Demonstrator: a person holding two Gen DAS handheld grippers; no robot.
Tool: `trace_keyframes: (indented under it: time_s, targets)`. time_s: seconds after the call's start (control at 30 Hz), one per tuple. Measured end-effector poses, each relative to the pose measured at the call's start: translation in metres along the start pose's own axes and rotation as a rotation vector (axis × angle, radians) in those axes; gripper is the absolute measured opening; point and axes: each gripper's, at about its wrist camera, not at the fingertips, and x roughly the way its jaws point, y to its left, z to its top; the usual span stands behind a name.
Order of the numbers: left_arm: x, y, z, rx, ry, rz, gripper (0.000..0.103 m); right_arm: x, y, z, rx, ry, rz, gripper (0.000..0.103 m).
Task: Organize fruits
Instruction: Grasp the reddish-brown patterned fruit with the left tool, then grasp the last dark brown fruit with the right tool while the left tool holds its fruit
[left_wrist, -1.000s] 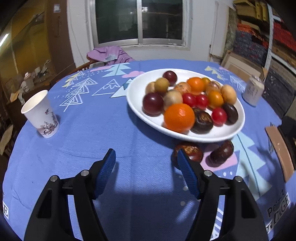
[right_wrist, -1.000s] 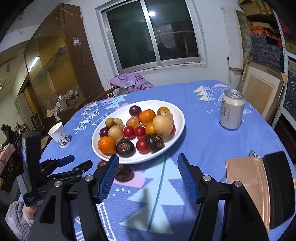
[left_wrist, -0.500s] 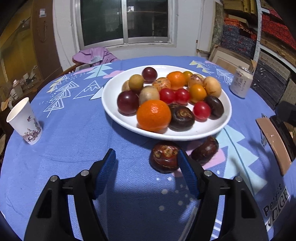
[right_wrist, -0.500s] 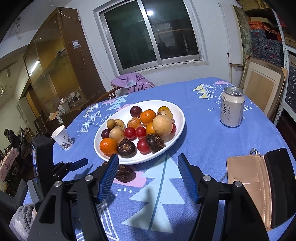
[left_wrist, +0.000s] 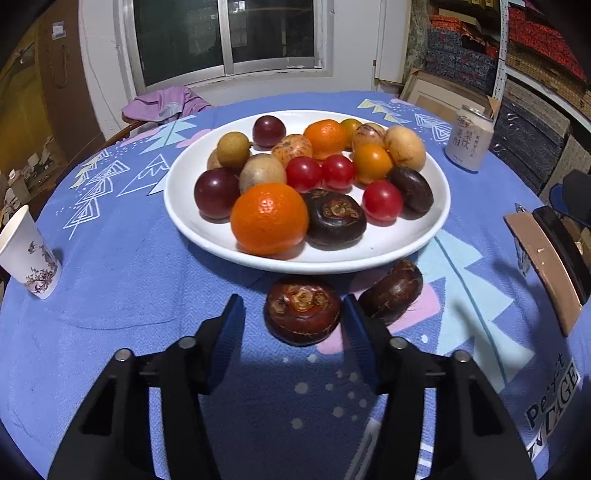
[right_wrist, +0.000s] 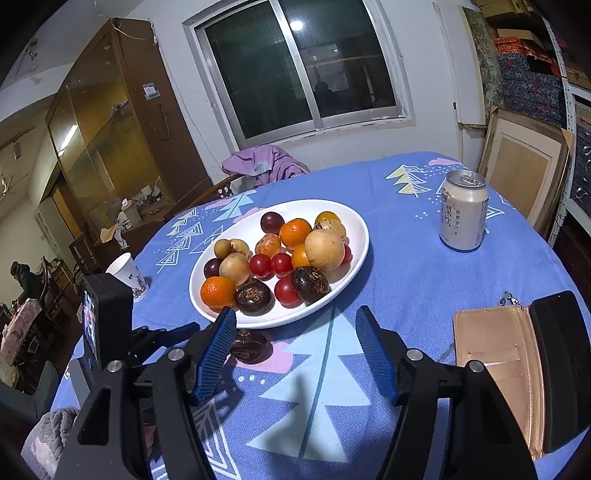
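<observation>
1. The left hand-held gripper (left_wrist: 291, 317) is closing around a dark brown fruit (left_wrist: 302, 309) sitting on the blue surface (left_wrist: 147, 280) just beside the white plate (left_wrist: 192, 221); its pads are not squeezing yet.
2. The right hand-held gripper (right_wrist: 295, 350) is waiting wide open, holding nothing.
3. Next, I think: pinching gently; lifting onto the plate.

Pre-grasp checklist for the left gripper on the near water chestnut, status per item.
1. Near water chestnut sits between the left gripper fingers: ok.
2. Jaws are closing, but a gap still shows at the left pad, so no grip yet: not ok.
3. Second water chestnut lies just outside the right finger, close; contact: cannot tell.
4. White plate rim is right behind the target, its near edge bare for a drop: ok.
5. Right gripper open, nothing between its fingers, off to the side: ok.
6. Paper cup and can are well away: ok.
</observation>
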Motion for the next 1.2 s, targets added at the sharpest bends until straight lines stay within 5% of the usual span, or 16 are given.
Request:
trace_keyframes:
  time_s: [0.4,0.77,1.1,1.2]
  targets:
    - [0.0,0.001,0.002,-0.022,-0.012,-0.045,0.043,0.008,0.008,-0.006,-0.032,0.03,0.005,0.068]
    - [-0.051,0.048,-0.029,-0.063,-0.066,0.113,0.042,0.05,0.059,-0.044,-0.211,0.139,-0.03,0.068]
    - [-0.054,0.062,-0.031,-0.1,-0.072,0.06,0.043,0.082,0.074,-0.036,-0.257,0.138,-0.125,0.068]
    - [-0.051,0.057,-0.031,-0.085,-0.067,0.058,0.043,0.088,0.075,-0.033,-0.262,0.146,-0.117,0.057]
